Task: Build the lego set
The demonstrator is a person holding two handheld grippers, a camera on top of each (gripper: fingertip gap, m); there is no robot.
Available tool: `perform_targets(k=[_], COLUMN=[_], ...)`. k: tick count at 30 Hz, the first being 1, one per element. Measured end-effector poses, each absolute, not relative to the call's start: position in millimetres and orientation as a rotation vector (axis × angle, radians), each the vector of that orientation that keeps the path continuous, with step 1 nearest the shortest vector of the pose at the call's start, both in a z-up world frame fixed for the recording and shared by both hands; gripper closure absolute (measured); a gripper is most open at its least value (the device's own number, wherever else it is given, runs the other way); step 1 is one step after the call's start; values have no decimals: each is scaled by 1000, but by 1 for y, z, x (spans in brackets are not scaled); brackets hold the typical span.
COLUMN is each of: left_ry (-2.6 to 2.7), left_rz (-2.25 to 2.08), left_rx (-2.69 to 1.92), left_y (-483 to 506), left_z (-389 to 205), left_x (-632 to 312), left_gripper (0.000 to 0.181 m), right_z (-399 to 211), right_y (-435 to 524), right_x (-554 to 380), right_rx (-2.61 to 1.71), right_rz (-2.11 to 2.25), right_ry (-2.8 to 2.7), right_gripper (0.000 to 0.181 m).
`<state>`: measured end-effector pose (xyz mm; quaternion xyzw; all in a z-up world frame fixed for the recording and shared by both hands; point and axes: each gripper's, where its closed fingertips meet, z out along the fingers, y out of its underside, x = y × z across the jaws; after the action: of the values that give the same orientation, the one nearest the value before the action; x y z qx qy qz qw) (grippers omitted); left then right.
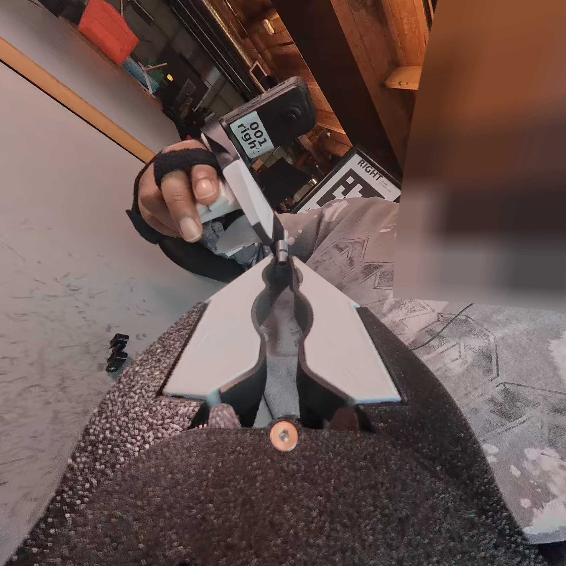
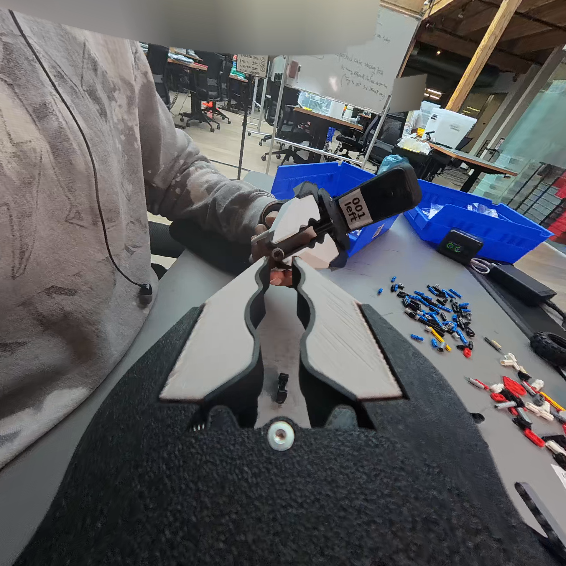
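Small grey lego piece point(image 1: 281, 247) — pinched between both tongs' tips, left tongs point(image 1: 283, 263) and right tongs point(image 2: 280, 260) clamped on it.

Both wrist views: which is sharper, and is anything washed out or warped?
Right wrist view: evenly lit, scattered blue and black lego pins sharp, grey table bowed by the wide lens. Left wrist view: warmer, dimmer, small grey lego connector slightly soft, table surface smeared.

Blue bins point(image 2: 502, 226), blue-black-red lego pieces point(image 2: 438, 315), grey mottled sweatshirt point(image 2: 61, 183), grey table point(image 2: 398, 269)
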<state>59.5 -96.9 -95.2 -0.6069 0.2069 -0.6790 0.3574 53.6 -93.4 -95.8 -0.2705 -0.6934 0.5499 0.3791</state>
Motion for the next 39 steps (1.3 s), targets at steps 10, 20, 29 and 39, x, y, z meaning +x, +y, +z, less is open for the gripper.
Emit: perform_targets(k=[10, 20, 29, 39], left_ry=[515, 656, 932, 926], left_rz=[-1907, -977, -518, -433], left_rx=[-1575, -2028, -2211, -2204], left_y=[-104, -58, -61, -55], left_z=[-98, -176, -234, -237], left_x=[69, 40, 49, 48], left_gripper=[174, 156, 155, 166], right_z=[-92, -159, -209, -212], right_y=[-105, -43, -60, -53], right_x=[63, 46, 47, 47], right_rx=[-627, -1353, -1628, -1718], right_rz=[1417, 1016, 811, 730], right_ry=[-1812, -2073, -2211, -2156], right_gripper=[175, 175, 175, 174])
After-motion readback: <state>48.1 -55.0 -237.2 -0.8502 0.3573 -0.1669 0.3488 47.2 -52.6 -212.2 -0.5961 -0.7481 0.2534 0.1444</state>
